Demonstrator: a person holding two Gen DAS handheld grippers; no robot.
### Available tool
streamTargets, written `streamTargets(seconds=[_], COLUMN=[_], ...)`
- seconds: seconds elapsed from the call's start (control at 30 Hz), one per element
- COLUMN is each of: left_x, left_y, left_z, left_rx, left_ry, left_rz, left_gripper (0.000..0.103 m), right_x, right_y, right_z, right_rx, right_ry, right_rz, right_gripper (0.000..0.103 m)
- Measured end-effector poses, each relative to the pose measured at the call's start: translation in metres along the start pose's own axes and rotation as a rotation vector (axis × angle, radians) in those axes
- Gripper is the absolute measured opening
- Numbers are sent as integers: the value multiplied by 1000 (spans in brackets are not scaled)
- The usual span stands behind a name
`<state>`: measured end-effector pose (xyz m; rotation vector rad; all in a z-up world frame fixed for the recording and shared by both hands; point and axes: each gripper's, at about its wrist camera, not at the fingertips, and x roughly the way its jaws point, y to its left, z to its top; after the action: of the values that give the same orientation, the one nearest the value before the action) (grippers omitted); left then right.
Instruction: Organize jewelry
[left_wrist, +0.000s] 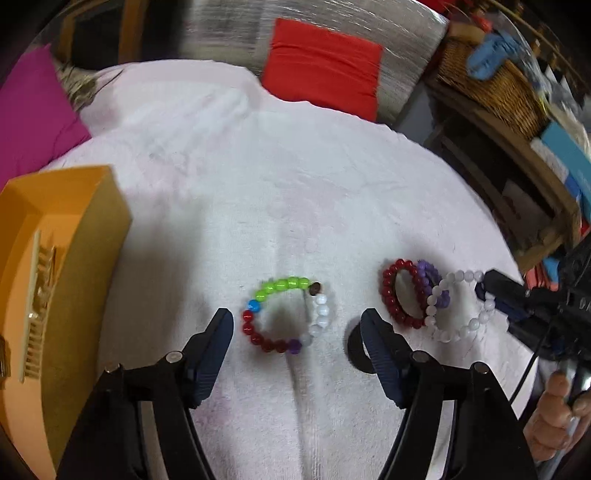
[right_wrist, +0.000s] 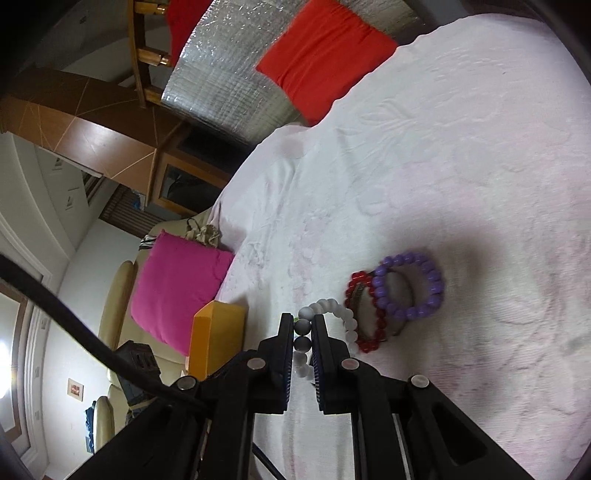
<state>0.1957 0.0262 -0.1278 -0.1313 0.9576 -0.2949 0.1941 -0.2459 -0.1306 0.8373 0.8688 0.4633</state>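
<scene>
A multicolour bead bracelet (left_wrist: 286, 284) lies flat on the white cloth (left_wrist: 258, 166). My left gripper (left_wrist: 295, 315) stands open over its near side, one fingertip on each side, touching nothing. To the right, a red bracelet (left_wrist: 391, 299), a purple bracelet (left_wrist: 428, 275) and a white bead bracelet (left_wrist: 458, 334) overlap. My right gripper (left_wrist: 487, 291) comes in from the right edge. In the right wrist view the right gripper (right_wrist: 303, 332) is shut on the white bracelet (right_wrist: 332, 306), with beads showing between the pads. Beyond it, the red bracelet (right_wrist: 356, 280) and purple bracelet (right_wrist: 437, 284) lean together.
An orange box (left_wrist: 81, 229) stands at the left of the cloth and holds a comb-like piece (left_wrist: 37, 314); it also shows as the orange box (right_wrist: 218, 332). A dark ring (left_wrist: 352, 350) lies partly under the left gripper's right finger. A red cushion (left_wrist: 325, 62) and a pink cushion (left_wrist: 33, 118) lie at the back. A hand (left_wrist: 554, 417) is at the lower right.
</scene>
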Motion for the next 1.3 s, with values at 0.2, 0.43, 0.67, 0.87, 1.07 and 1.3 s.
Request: streamTargets(seconds=[0.2, 0.43, 0.67, 0.87, 1.07, 1.3], left_x=[31, 32, -1, -44, -109, -193], left_y=[-4, -7, -10, -18, -7, 61], left_z=[-2, -4, -1, -3, -12, -52], left_rx=[12, 59, 64, 72, 67, 0], left_ry=[73, 51, -57, -161, -294, -388], left_rz=[84, 102, 73, 12, -23, 132], left_gripper=[74, 13, 9, 10, 10, 10], right_x=[-4, -7, -8, -6, -2, 21], right_y=[-6, -6, 4, 17, 49, 112], right_z=[3, 4, 1, -5, -17, -47], right_rx=[4, -13, -50, -89, -146, -266], right_ry=[3, 6, 1, 2, 14, 69], right_rz=[-11, -17, -11, 7, 50, 140], right_gripper=[11, 11, 11, 11, 11, 11])
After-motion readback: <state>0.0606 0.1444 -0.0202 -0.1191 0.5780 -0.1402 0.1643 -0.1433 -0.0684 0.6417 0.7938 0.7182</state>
